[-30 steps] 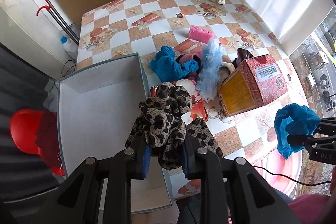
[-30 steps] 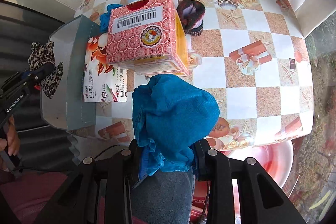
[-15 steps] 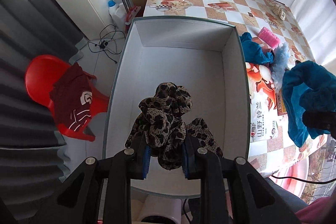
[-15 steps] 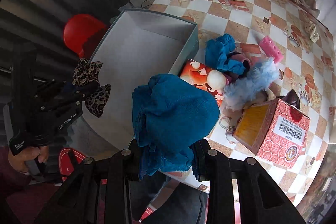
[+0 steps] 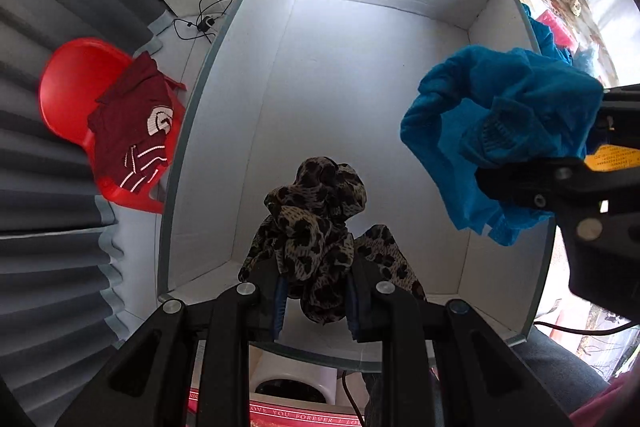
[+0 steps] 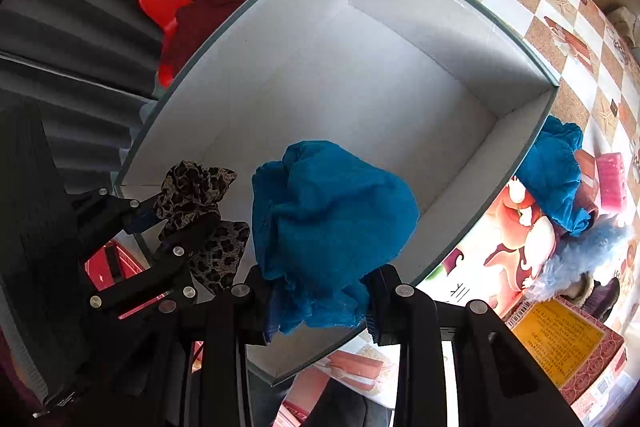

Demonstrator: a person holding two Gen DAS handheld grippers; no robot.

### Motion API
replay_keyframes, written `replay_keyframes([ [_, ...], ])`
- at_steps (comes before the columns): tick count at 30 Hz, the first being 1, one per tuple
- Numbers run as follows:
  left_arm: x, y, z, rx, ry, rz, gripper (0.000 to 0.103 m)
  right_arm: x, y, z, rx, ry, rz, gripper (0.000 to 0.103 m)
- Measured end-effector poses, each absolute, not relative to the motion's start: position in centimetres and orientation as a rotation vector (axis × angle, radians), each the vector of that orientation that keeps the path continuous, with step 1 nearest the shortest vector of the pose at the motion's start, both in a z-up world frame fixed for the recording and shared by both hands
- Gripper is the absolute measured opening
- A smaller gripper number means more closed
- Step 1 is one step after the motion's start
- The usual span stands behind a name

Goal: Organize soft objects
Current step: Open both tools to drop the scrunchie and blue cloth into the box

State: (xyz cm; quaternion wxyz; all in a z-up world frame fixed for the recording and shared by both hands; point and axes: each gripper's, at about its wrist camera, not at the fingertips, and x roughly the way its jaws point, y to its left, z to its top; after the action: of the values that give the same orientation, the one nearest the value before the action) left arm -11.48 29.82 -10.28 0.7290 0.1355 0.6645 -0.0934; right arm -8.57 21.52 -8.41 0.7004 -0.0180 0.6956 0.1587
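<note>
My left gripper (image 5: 316,301) is shut on a leopard-print cloth (image 5: 316,215), which hangs above the near end of a large white-lined box (image 5: 344,75) with a grey rim. The same cloth (image 6: 192,191) shows in the right wrist view at the left, in the left gripper (image 6: 160,219). My right gripper (image 6: 320,311) is shut on a bunched blue cloth (image 6: 328,211), held over the box's (image 6: 360,75) near side. In the left wrist view that blue cloth (image 5: 500,123) hangs at the right edge of the box. Nothing lies inside the box.
On the checked tablecloth (image 6: 560,11) right of the box lie another blue cloth (image 6: 556,171), a pink block (image 6: 610,179), a pale blue fluffy item (image 6: 576,259) and a red-and-yellow carton (image 6: 560,343). A red chair (image 5: 80,95) with a maroon garment (image 5: 132,131) stands left of the box.
Both grippers have swung from over the table's clutter to above the box and come lower, each keeping its cloth. The blue cloth now hangs beside the leopard one.
</note>
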Motion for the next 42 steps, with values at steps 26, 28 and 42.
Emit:
replay_keyframes([
  [26,-11.5,28.8,-8.0,0.262,1.439,-0.223,0.026,-8.3,19.5,-7.9,0.017,1.554,0.344,0.034],
  [28,-11.6,28.7,-7.9,0.265,1.438,-0.227,0.026,-7.8,20.3,-7.0,0.013,1.550,0.347,0.034],
  [42,-11.6,29.2,-7.7,0.261,1.422,-0.230,0.027,-8.5,20.1,-6.3,0.013,1.527,0.355,0.034],
])
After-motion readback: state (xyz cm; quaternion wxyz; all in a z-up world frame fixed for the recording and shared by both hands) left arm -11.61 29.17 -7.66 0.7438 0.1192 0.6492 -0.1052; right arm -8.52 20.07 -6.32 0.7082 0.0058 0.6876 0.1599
